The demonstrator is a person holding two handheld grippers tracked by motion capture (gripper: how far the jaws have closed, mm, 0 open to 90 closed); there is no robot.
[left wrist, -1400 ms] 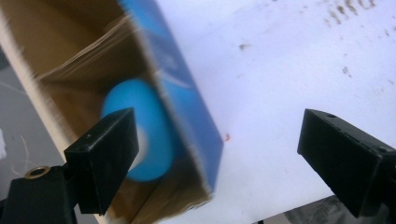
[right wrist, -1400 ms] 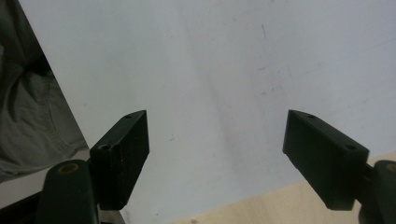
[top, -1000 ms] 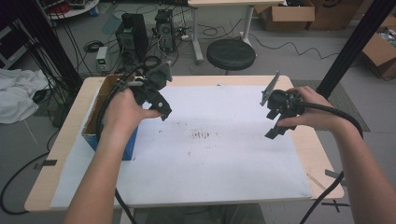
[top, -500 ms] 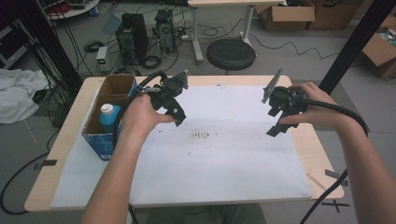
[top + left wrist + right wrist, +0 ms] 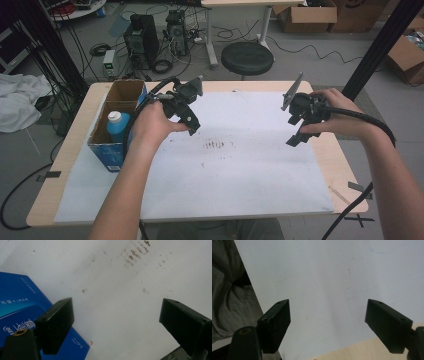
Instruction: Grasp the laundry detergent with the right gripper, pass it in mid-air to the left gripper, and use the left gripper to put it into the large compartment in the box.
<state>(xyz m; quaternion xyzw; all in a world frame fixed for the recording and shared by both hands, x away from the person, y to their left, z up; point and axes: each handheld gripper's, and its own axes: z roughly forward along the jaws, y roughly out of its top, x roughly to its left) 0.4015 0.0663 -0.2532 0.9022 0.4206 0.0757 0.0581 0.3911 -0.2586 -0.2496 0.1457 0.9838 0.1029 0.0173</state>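
My left gripper [image 5: 190,120] hangs over the white sheet [image 5: 235,170], just right of a blue cardboard box [image 5: 112,135]. In the left gripper view its jaws stand wide apart [image 5: 117,315] with nothing between them, and the blue box [image 5: 22,307] lies at the left. A blue bottle with a white cap [image 5: 116,122] stands upright inside the box. My right gripper [image 5: 296,129] is held above the sheet's right side. The right gripper [image 5: 328,315] is open and empty too.
Brown stains [image 5: 216,145] mark the middle of the sheet. The wooden table edge [image 5: 352,350] and the person's trousers [image 5: 227,290] show in the right gripper view. Behind the table stand a black stool [image 5: 247,57], computer cases [image 5: 142,40] and cables.
My left gripper has moved right, away from the box and out over the sheet, which uncovers the bottle in the box. The right gripper has hardly moved.
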